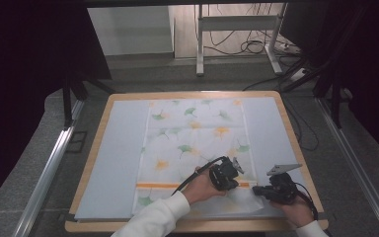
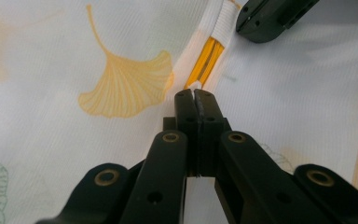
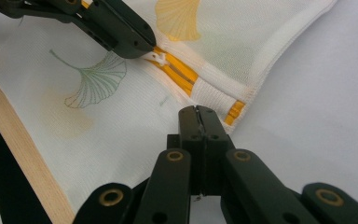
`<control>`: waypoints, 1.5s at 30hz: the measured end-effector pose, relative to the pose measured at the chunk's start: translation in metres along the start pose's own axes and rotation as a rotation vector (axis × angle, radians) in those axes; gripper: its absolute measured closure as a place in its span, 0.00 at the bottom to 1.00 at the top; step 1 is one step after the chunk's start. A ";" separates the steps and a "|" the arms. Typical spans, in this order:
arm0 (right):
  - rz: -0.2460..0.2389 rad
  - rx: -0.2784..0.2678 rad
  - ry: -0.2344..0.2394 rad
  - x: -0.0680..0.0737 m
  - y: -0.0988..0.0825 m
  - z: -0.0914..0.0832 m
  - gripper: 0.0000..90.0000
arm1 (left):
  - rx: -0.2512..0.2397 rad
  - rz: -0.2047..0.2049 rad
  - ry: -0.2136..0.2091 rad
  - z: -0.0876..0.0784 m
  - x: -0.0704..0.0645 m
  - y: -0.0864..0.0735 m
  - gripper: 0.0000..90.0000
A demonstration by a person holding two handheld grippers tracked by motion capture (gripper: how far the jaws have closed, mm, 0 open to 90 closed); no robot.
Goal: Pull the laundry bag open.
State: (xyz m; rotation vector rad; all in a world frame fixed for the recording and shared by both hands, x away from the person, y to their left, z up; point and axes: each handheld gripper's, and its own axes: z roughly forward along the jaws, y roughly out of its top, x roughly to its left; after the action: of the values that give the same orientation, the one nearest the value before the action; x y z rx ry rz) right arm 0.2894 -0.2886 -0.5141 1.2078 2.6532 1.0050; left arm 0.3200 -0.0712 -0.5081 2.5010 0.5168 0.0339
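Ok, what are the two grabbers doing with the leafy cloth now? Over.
Left gripper shut at the yellow zipper. Right gripper shut, pressing the cloth beside it. Nothing in the way.

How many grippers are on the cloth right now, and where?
2. The left gripper sits shut at the orange zipper; the right gripper rests shut on the cloth near its right edge, beside the zipper's end.

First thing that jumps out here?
The white cloth with ginkgo leaves, spread flat on the grey mat, with an orange zipper across its near end. The left gripper is shut on the zipper's white pull, while the right gripper, jaws closed, presses the cloth by its corner.
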 end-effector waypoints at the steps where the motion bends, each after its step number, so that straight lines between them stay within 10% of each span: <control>1: 0.000 0.000 0.000 0.000 0.000 0.000 0.99 | 0.000 -0.002 0.002 -0.001 0.000 -0.001 1.00; 45: 0.005 0.004 0.008 -0.001 0.001 0.000 0.99 | -0.005 -0.076 0.025 -0.030 0.015 -0.049 1.00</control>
State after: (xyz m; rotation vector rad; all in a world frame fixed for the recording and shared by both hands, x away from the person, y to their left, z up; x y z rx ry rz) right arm 0.2904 -0.2890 -0.5140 1.2145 2.6606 1.0076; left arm 0.3124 -0.0125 -0.5117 2.4763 0.6210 0.0366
